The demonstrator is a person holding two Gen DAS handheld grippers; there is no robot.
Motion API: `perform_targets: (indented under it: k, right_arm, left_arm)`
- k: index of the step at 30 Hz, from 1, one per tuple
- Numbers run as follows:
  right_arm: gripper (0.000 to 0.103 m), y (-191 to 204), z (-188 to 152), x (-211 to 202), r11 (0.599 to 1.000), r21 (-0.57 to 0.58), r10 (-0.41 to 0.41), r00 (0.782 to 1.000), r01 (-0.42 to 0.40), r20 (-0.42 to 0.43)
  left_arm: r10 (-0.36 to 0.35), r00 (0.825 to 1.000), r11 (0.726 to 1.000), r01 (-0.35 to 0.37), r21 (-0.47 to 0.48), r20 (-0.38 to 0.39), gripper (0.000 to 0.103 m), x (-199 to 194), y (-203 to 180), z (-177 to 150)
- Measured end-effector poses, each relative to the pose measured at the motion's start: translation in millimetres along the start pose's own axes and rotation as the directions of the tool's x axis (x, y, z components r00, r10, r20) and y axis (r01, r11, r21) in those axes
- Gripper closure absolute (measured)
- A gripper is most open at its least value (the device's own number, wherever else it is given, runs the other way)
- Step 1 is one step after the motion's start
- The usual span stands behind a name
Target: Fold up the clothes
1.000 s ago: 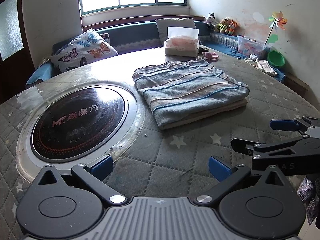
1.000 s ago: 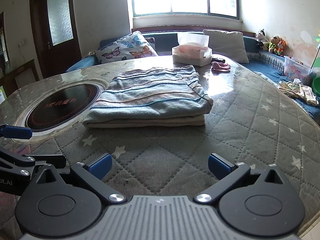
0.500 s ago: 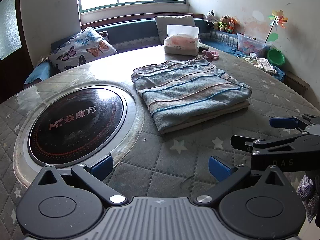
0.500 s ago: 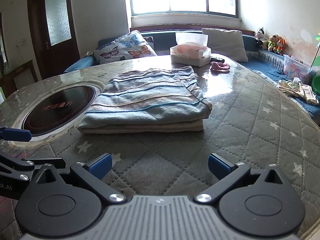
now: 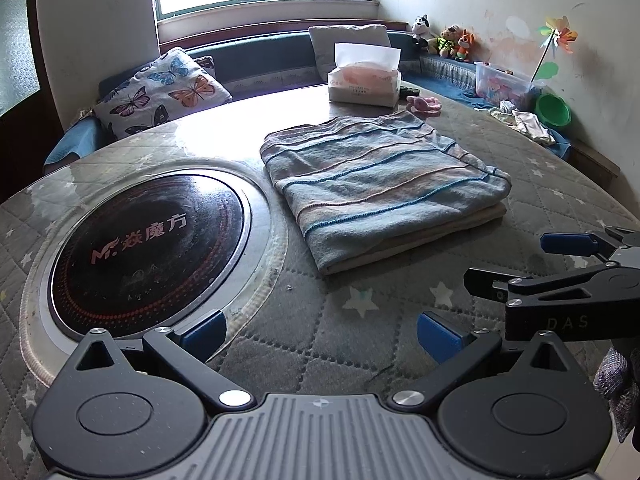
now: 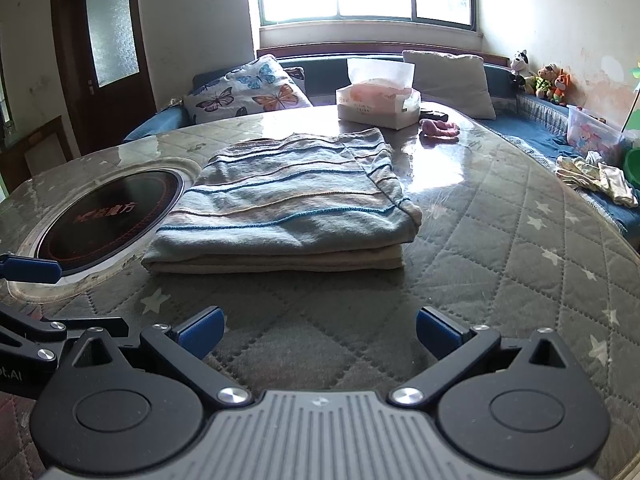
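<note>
Folded blue-and-beige striped knit garment (image 5: 380,188) — lies flat in a neat rectangle on the round quilted grey star-patterned bench (image 5: 320,344), just right of the round black inset cooktop (image 5: 148,248) and well short of the white tissue box (image 5: 364,84) at the far edge.

Left tool (image 5: 320,330) — blue-padded fingers (image 5: 202,330) spread wide apart, empty, held low over the near bench edge, pointing level toward the garment and apart from it.

Right tool (image 6: 318,328) — fingers likewise spread, empty, level beside the left tool, facing the garment's folded near edge, not touching.
</note>
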State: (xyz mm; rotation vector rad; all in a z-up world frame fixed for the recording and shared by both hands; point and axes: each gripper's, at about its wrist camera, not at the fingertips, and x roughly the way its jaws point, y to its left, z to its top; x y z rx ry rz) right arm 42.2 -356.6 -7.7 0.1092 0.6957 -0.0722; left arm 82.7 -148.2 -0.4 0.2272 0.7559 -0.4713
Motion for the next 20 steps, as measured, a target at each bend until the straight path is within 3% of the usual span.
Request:
perform_targets:
  k: [20]
  right_arm:
    - [0.0,-3.5,6.6,9.9,1.0,0.011,-0.002,1.0,0.002,-0.013]
  left_arm:
    - [0.002,1.0,1.0,-0.002,0.009,-0.012,0.0,8.4,2.6,9.1]
